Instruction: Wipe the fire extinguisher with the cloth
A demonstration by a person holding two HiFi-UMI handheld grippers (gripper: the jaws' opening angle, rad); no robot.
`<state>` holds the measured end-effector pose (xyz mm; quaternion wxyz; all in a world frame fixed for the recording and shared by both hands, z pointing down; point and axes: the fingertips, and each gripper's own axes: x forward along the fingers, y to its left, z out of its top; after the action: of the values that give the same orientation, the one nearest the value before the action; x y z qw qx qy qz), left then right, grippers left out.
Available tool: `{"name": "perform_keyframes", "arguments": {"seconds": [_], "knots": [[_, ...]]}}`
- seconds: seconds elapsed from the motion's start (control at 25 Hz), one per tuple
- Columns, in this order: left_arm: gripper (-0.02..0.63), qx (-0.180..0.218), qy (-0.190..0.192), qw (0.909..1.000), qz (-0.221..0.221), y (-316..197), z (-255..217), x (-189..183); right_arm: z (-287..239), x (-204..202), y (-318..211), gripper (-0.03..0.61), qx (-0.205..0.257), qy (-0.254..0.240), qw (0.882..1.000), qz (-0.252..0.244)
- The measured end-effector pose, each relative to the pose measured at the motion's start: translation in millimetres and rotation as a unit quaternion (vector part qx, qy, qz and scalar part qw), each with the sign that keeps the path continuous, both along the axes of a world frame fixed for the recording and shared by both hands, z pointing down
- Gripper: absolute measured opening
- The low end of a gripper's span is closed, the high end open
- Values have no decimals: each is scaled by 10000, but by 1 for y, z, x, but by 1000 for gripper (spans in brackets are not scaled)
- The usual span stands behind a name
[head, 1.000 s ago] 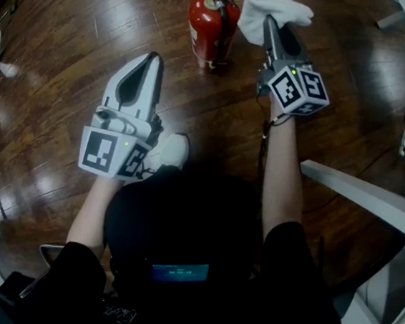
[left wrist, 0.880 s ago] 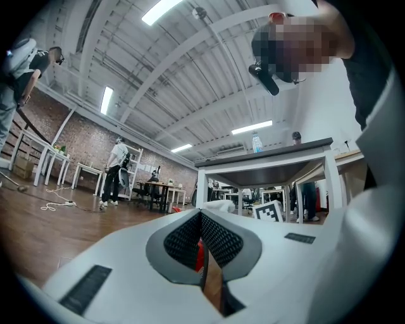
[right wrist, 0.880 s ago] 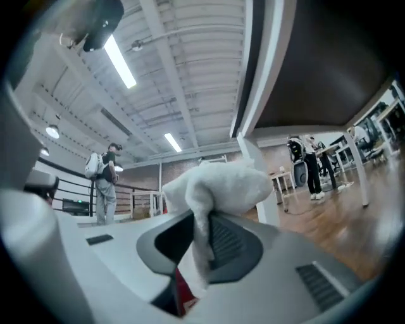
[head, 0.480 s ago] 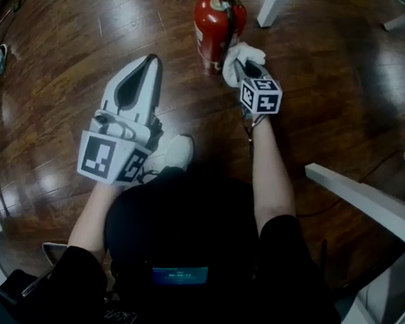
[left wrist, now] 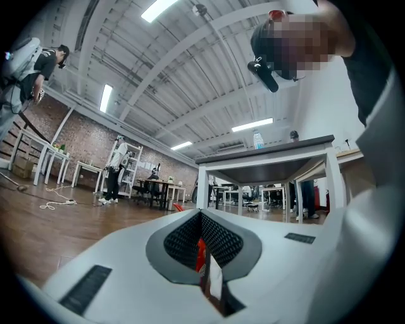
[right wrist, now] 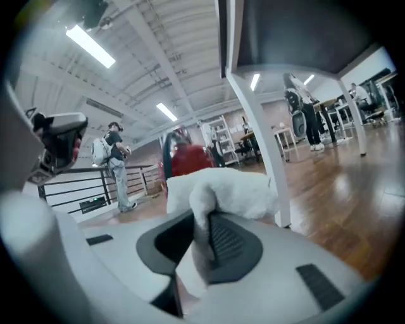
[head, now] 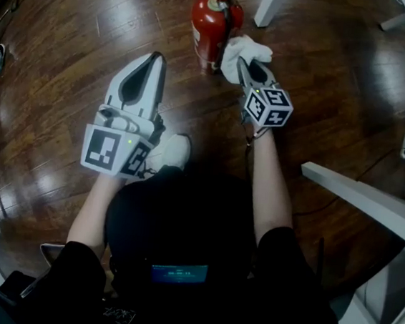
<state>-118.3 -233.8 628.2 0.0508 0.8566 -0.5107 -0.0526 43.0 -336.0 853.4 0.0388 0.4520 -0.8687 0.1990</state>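
Note:
A red fire extinguisher [head: 211,23] stands upright on the wooden floor at the top middle of the head view. My right gripper [head: 242,62] is shut on a white cloth [head: 245,51], and the cloth rests against the extinguisher's right side. In the right gripper view the cloth [right wrist: 218,190] bulges between the jaws, with the red extinguisher [right wrist: 190,159] just behind it. My left gripper [head: 154,59] hangs to the lower left of the extinguisher, shut and holding nothing. A red sliver of the extinguisher [left wrist: 200,254] shows past its jaws.
A white table leg [head: 271,5] stands just right of the extinguisher. A white beam [head: 371,200] crosses the right side. A white shoe [head: 175,150] rests on the floor below the left gripper. Other people and tables stand far off in the hall.
My right gripper came down and left with the cloth, from beside the extinguisher's top to its right side, then slid a little up and right. The left gripper stayed put.

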Motion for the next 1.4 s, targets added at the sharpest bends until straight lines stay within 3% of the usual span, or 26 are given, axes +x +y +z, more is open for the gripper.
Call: {"name": "perform_keyframes", "arguments": {"seconds": [0.28, 0.36, 0.48, 0.68, 0.96, 1.2, 1.4], "knots": [[0, 117, 83, 9998, -107, -20, 2, 5, -114, -8, 34, 77, 1213, -231, 9922, 165], [0, 219, 68, 9994, -241, -33, -14, -1, -133, -8, 45, 77, 1302, -31, 9914, 108], [0, 232, -51, 9997, -102, -40, -59, -5, -177, 9, 61, 77, 1238, 174, 9919, 240], [0, -430, -149, 9989, -72, 8, -161, -28, -290, 25, 127, 77, 667, 236, 9963, 484], [-2, -933, 5, 9956, -25, 132, -389, -15, -540, 37, 262, 78, 237, 372, 9985, 322], [-2, -942, 111, 9955, -92, 245, -539, 16, -712, 44, 379, 81, 451, 317, 9985, -67], [-2, -794, 31, 9968, -64, 305, -589, 34, -766, 48, 434, 81, 639, 288, 9975, -127]]}}
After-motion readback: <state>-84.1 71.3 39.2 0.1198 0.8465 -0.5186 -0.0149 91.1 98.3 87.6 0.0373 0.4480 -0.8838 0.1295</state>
